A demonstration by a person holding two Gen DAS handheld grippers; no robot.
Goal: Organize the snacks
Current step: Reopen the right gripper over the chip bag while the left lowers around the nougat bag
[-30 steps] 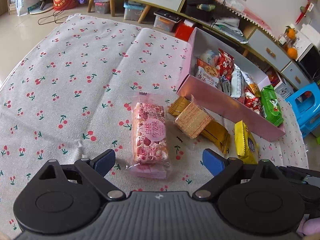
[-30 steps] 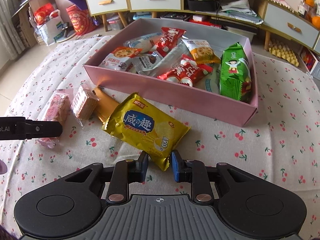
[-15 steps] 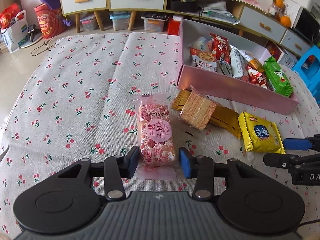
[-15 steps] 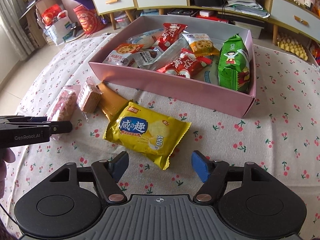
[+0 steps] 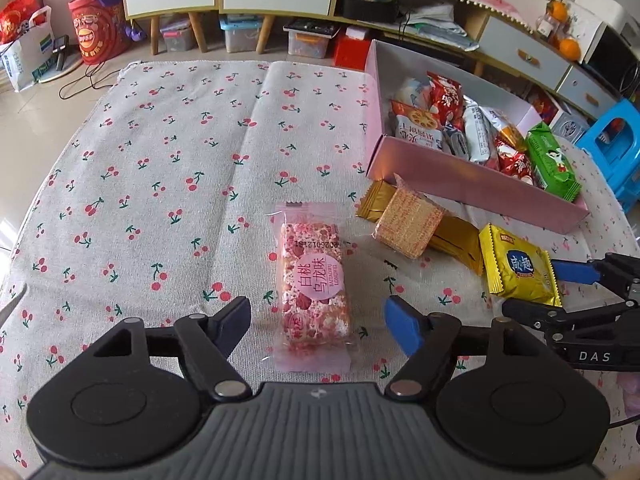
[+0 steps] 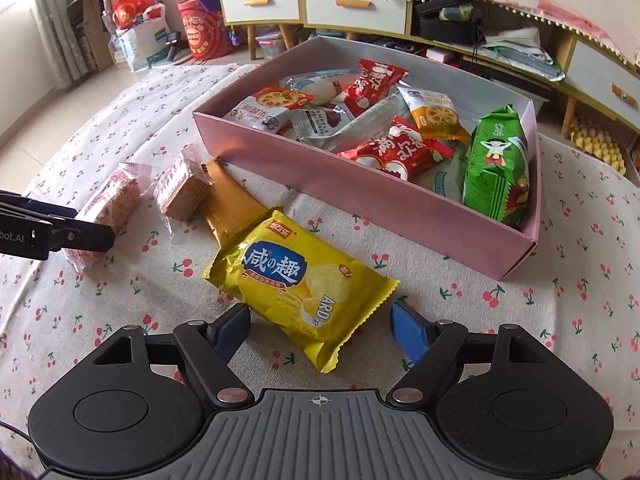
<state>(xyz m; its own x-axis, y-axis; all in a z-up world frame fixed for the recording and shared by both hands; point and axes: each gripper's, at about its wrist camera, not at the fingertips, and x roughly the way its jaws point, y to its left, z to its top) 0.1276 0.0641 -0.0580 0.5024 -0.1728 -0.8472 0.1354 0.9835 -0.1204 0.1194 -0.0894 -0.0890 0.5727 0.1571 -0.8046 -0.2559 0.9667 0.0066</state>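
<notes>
The left gripper (image 5: 318, 322) hangs over the near end of the pink nougat bar (image 5: 312, 284), its jaws opening and clear of the wrapper on both sides; nothing is grasped. The right gripper (image 6: 320, 330) likewise straddles the near corner of the yellow cracker packet (image 6: 298, 286), jaws opening, pads not touching the foil. Both snacks lie flat on the cherry-print cloth (image 5: 160, 168), outside the pink box (image 6: 360, 194), which stands far and to the right and already holds a loose heap of packets. Between the two targets lie a wrapped wafer square (image 5: 408, 220) and a gold sachet (image 5: 456, 240), the wafer resting partly on the sachet. Risks noted: either tool may pinch only the crimped wrapper edge, letting the slick film slide out on lifting; the cloth could be caught under a finger and drag neighbouring items; the two grippers work close together and could collide on the way to the box.
</notes>
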